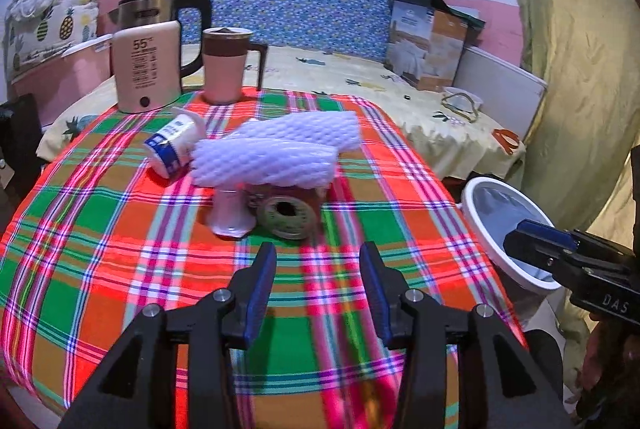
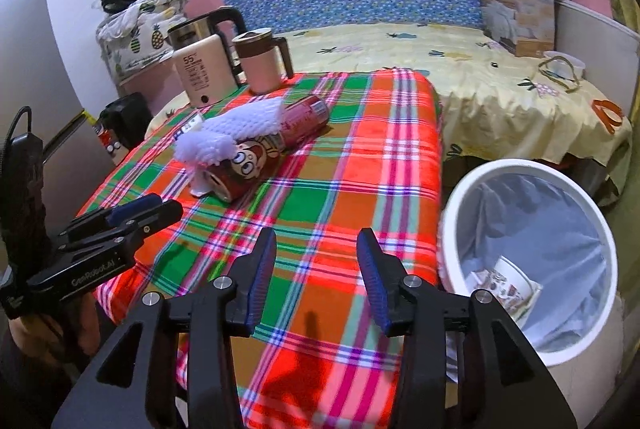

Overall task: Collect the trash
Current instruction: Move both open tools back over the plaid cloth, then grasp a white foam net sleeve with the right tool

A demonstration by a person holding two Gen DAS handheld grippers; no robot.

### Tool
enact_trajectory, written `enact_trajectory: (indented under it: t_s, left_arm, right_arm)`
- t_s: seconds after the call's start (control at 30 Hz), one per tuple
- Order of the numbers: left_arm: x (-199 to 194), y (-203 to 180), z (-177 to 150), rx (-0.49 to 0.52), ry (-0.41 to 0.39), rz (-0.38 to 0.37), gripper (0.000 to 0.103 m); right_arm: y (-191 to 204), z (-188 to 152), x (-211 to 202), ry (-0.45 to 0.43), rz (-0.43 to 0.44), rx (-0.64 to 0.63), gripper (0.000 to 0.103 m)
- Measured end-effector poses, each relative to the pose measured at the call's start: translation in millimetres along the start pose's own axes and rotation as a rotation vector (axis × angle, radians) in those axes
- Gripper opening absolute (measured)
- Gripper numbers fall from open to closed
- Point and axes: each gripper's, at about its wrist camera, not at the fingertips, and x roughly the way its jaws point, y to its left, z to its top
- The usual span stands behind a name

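On the plaid tablecloth lies a heap of trash: white foam net sleeves draped over a red cartoon can on its side, a second red can, a small white bottle and a tipped white-and-blue cup. My left gripper is open and empty, short of the heap. My right gripper is open and empty near the table's right edge, beside the white lined bin. A printed paper cup lies inside the bin.
A kettle and a pink lidded mug stand at the table's far edge. Behind is a bed with a yellow sheet, a cardboard box and a blue headboard. A curtain hangs right; a fridge stands left.
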Motion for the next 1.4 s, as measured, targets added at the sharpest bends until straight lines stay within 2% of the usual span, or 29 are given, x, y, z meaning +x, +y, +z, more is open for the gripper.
enact_trajectory:
  t_s: [0.3,0.6,0.9,1.27,1.3,1.37,1.4]
  left_arm:
    - [4.6,26.4,3.4,-0.045,0.001,0.031,0.053]
    - [6.8,50.1,0.4,-0.08,0.005,0.056,0.053]
    - [13.2,65.6,2.7,-0.089,0.018,0.06,0.054]
    - [26.8,74.4,4.7,-0.1,0.036,0.044,0.055]
    - [27.6,74.5,4.5,-0.1,0.038,0.042,0.055]
    - [29.1,74.0,4.2,-0.102,0.042,0.038,0.054]
    - [29.4,73.7,3.9,-0.102,0.043,0.036,0.055]
  right_arm:
    - [17.4,12.8,16.0,0.002,0.07,-0.042,0.046]
    - [47.4,35.5,39.9,-0.006,0.145,-0.139,0.046]
    - [67.2,57.8,73.1,0.007,0.177,-0.229,0.046]
    - [78.0,63.1,102.5,0.09,0.222,-0.317,0.046]
    - [77.9,62.4,101.6,0.092,0.234,-0.312,0.043]
    - [76.9,62.0,98.5,0.087,0.246,-0.298,0.027]
    - [76.3,61.5,96.9,0.085,0.251,-0.29,0.025]
